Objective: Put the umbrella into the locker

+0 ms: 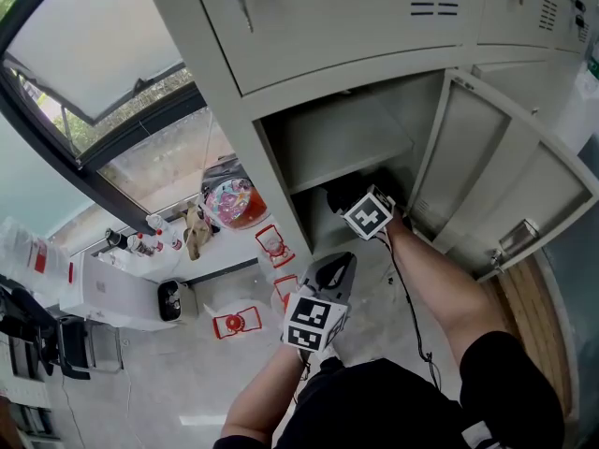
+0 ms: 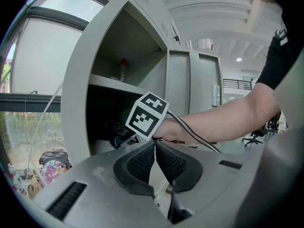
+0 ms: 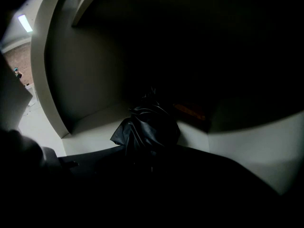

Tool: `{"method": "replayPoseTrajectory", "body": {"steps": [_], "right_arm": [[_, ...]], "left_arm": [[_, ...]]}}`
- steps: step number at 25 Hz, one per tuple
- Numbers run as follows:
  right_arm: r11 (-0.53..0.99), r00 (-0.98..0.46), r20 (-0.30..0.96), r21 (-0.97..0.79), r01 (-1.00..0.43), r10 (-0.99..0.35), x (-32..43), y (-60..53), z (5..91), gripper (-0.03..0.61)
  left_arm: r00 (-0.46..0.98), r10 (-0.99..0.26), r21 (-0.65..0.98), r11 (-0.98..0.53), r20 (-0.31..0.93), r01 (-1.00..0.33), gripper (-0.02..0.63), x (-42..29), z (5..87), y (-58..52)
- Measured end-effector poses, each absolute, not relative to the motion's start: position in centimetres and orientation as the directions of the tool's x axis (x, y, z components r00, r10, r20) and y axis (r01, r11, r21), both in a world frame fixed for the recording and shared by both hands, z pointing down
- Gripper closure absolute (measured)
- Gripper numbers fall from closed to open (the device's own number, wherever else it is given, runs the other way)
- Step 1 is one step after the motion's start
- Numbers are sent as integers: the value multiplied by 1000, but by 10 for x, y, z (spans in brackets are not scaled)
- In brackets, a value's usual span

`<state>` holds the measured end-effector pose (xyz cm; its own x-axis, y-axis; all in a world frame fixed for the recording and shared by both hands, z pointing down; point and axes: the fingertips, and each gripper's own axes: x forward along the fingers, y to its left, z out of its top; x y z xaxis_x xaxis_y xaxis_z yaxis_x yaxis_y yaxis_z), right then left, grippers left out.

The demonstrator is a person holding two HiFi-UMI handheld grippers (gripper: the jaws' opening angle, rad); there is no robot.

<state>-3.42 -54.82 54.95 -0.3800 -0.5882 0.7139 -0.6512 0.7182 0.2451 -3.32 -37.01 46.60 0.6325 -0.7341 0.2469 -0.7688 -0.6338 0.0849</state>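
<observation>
1. Locker (image 1: 309, 54) — grey, lower compartment door open.
2. Left gripper (image 2: 155, 146): outside the locker's opening, jaws together, empty.
3. Right gripper (image 1: 354, 204): inside the locker, clamped on umbrella.
4. Umbrella (image 3: 148, 129) — black, folded, low in the locker's lower compartment.

Three cameras on one open locker compartment

The head view looks steeply down from above the left claw (image 1: 332, 267) and right claw (image 1: 363, 210) onto the locker (image 1: 281, 148). The left gripper view, just behind its claw, faces roughly level into that compartment, sharing the right claw's marker cube (image 2: 147, 114). The right gripper view looks from inside, close behind the umbrella (image 3: 147, 129).
</observation>
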Motion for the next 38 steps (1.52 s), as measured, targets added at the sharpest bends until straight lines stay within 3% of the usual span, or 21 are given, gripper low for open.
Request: {"method": "replayPoseTrajectory", "body": {"steps": [17,31,38], "right_arm": [[729,-383,709,268,-630,-592,-35,-560,554,328],[651,-330,652,337,-680,-682,-23,-560,548,240],[639,-328,631,356,-682,-703,-25,-551,541,229]], "left_arm": [[632,-735,99,-629,244,-771,594,-31,469,-372],[624,-742,96,-622,246,-777,594,-30,468,-365],[625,-743,98,-622,240,-777,594,-25,466,-361]]}}
